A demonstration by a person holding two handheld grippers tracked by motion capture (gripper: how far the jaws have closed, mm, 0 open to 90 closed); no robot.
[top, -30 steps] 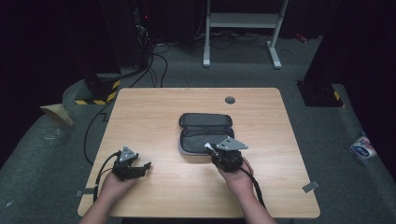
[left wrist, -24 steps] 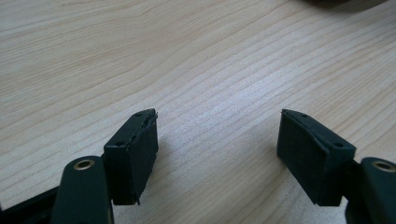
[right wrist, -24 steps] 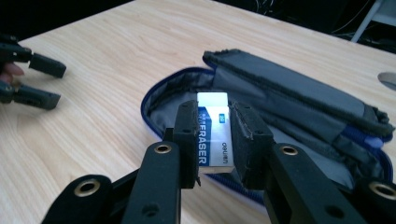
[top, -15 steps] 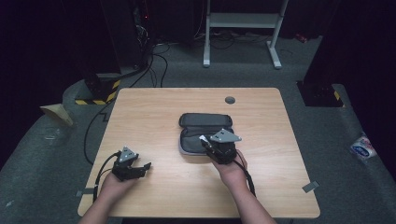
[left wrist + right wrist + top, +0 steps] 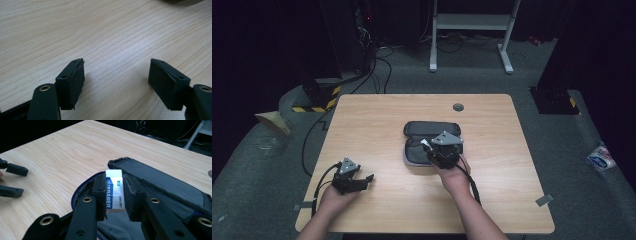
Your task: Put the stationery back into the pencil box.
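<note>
Eraser [image 5: 114, 191]: a white rectangular block in a blue-and-white paper sleeve printed "ERASER" in white capitals along its length. One bare white end projects past the sleeve and points away from the camera in the right gripper view. It stands on edge, clamped on its two broad faces between the pads of the right gripper [image 5: 113, 192], and is raised over the open case.

Pencil case [image 5: 432, 135]: dark grey fabric, oblong, with blue zip edging. It lies unzipped and folded open on the wooden table, right of centre; both halves rest flat side by side, interior facing up.
</note>
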